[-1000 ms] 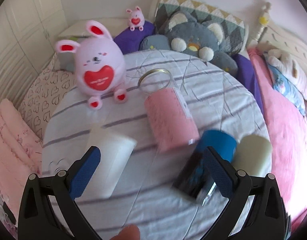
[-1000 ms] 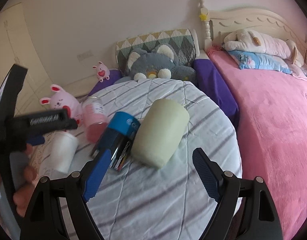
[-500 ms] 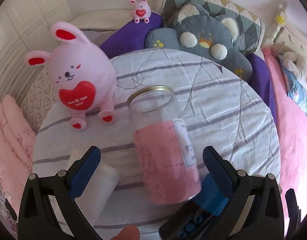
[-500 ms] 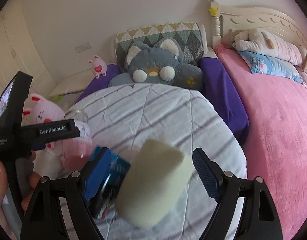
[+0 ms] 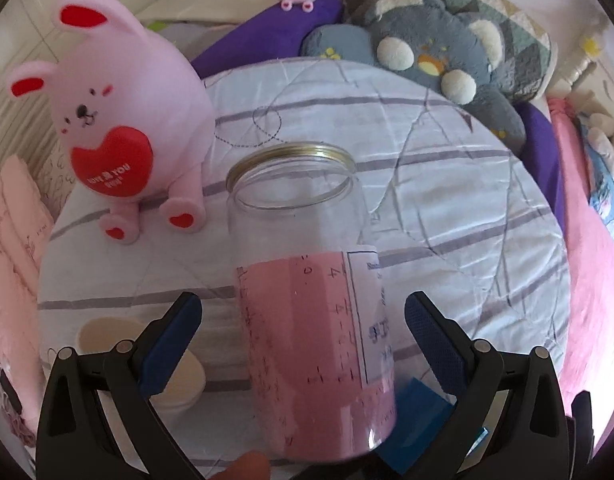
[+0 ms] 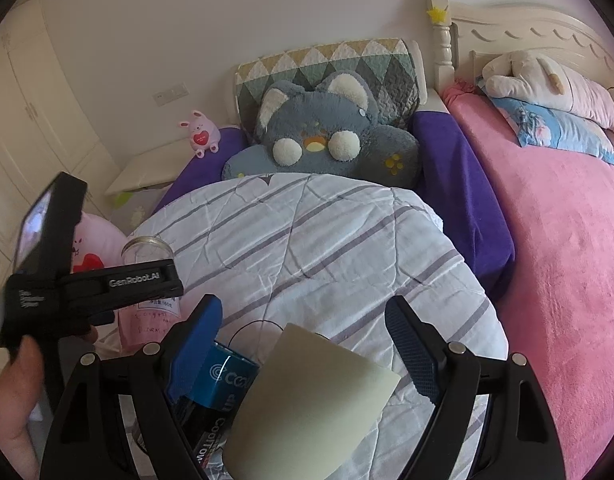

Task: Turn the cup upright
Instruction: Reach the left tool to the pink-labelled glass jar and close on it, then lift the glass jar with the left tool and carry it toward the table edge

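A clear jar with a pink label [image 5: 311, 320] lies on its side on the striped round table, mouth pointing away. My left gripper [image 5: 303, 334] is open, with the jar between its blue fingers, not touching. The jar also shows in the right wrist view [image 6: 147, 280] behind the left gripper's body. A pale green cup [image 6: 311, 404] lies on its side between the open fingers of my right gripper [image 6: 303, 344]. A blue and black can [image 6: 215, 396] lies against the cup's left side, by the left finger.
A cream cup [image 5: 155, 360] lies on its side left of the jar. A big pink bunny toy [image 5: 123, 140] stands at the table's back left. A grey plush cushion [image 6: 327, 140] rests behind the table [image 6: 347, 240]. A pink bed [image 6: 567, 260] lies to the right.
Both grippers have moved forward and down. The jar now sits between the left fingers, and the green cup between the right fingers. Both stayed open.
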A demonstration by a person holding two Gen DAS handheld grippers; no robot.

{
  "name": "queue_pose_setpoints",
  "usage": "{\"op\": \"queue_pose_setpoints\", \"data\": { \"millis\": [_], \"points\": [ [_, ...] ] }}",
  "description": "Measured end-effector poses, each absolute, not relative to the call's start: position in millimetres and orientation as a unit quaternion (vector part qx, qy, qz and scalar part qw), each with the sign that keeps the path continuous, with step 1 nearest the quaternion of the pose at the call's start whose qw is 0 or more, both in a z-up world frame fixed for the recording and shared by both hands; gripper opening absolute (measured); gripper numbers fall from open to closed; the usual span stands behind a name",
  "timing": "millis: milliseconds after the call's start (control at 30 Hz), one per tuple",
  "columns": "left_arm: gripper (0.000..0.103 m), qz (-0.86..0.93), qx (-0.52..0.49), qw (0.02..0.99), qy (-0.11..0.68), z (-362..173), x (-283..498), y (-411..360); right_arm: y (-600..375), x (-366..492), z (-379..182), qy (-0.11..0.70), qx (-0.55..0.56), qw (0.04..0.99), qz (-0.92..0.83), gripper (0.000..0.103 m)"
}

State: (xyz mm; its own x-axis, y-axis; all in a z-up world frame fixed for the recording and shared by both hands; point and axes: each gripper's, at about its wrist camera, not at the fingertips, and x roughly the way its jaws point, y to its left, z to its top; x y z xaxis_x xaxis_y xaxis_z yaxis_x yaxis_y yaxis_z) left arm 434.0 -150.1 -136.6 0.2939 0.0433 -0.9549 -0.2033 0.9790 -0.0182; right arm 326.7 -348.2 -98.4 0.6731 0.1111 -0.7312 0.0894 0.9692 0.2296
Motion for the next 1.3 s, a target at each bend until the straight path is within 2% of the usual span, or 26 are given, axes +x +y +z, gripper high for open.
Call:
{"op": "queue_pose_setpoints", "data": {
  "millis": [167,233,267,533,600,633,733,767,800,1000,1300],
  "points": [
    [0.090,0.090,-0.054,0.806,0.583,-142,437,-148,-345,329,-103,0.410,0.126,0.903,0.014,0.085],
    [0.084,0.086,-0.051,0.810,0.577,-141,439,-148,-345,330,-104,0.412,0.127,0.902,0.017,0.085],
    [0.077,0.081,-0.046,0.814,0.574,-140,440,-150,-345,330,-105,0.413,0.127,0.902,0.017,0.085],
    [0.078,0.074,-0.036,0.812,0.578,-141,446,-152,-341,331,-108,0.415,0.127,0.901,0.020,0.085],
    [0.091,0.076,-0.027,0.802,0.592,-146,450,-156,-341,330,-108,0.415,0.129,0.901,0.019,0.085],
    [0.092,0.077,-0.025,0.798,0.597,-149,452,-155,-341,330,-108,0.415,0.130,0.900,0.018,0.085],
    [0.088,0.079,-0.016,0.804,0.589,-151,454,-158,-341,330,-107,0.413,0.131,0.901,0.017,0.085],
    [0.080,0.078,-0.014,0.808,0.583,-149,454,-159,-340,329,-107,0.413,0.130,0.901,0.016,0.085],
    [0.078,0.077,-0.014,0.810,0.581,-148,454,-158,-341,329,-106,0.412,0.130,0.902,0.015,0.085],
    [0.077,0.050,-0.025,0.817,0.574,-144,449,-156,-342,327,-106,0.413,0.135,0.901,0.011,0.085],
    [0.077,-0.002,-0.016,0.851,0.525,-109,426,-163,-343,321,-102,0.408,0.138,0.902,0.007,0.085]
  ]
}}
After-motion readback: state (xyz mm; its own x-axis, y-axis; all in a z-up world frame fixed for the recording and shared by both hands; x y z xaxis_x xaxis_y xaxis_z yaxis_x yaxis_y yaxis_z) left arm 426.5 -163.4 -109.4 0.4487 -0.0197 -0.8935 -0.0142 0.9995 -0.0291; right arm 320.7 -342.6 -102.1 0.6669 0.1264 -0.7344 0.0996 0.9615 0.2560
